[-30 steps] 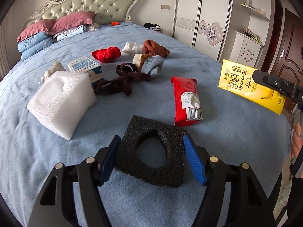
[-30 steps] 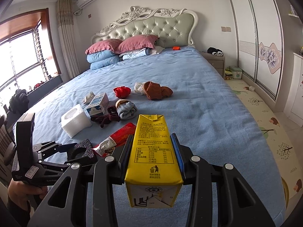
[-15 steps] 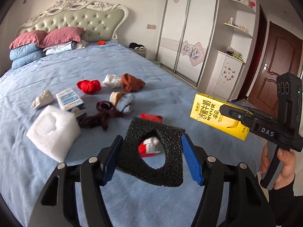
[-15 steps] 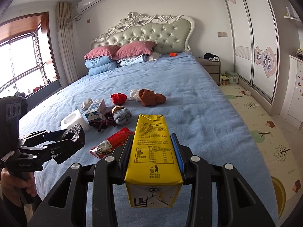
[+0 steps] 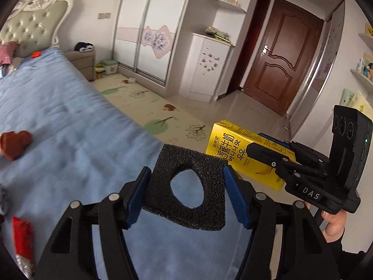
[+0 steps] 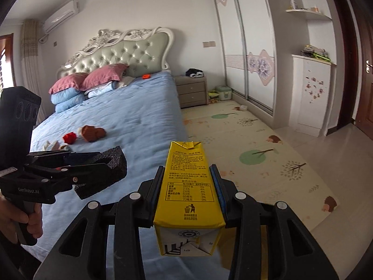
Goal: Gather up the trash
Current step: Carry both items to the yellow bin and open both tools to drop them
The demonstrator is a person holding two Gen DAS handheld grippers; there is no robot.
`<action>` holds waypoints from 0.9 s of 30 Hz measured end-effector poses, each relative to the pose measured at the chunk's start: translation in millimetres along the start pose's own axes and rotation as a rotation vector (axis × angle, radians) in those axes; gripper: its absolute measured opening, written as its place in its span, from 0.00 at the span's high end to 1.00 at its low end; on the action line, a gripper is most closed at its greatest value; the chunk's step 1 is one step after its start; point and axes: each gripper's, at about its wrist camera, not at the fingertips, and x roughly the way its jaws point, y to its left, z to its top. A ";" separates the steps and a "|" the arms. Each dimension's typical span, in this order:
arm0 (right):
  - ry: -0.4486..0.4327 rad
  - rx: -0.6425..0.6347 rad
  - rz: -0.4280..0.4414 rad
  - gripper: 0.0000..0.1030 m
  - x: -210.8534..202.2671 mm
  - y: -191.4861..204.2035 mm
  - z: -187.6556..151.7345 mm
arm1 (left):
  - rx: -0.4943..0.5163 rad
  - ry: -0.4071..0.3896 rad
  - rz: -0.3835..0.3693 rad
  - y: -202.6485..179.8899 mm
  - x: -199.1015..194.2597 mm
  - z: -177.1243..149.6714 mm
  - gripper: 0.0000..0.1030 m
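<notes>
- the left gripper had its blue-padded fingers clamped on the two sides of a black foam block with a rounded hole through its middle, held in the air above the edge of the blue bed.
- the right gripper had its fingers pressed tight against the sides of a yellow milk carton, lifted clear of the bed near its foot, with the carton's folded base towards the camera.
- in the left wrist view the carton sat just right of the foam block, over the floor mat.
- a red snack wrapper lay on the bed at the lower left, blurred.
- a brown sock bundle and a red one lay further up the bed, well apart from both grippers.
- pink and blue pillows were stacked against the tufted headboard.
</notes>
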 end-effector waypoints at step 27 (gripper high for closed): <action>0.305 0.123 -0.232 0.16 58.9 -171.3 -104.6 | -0.109 0.446 -0.171 -90.6 247.5 30.3 0.05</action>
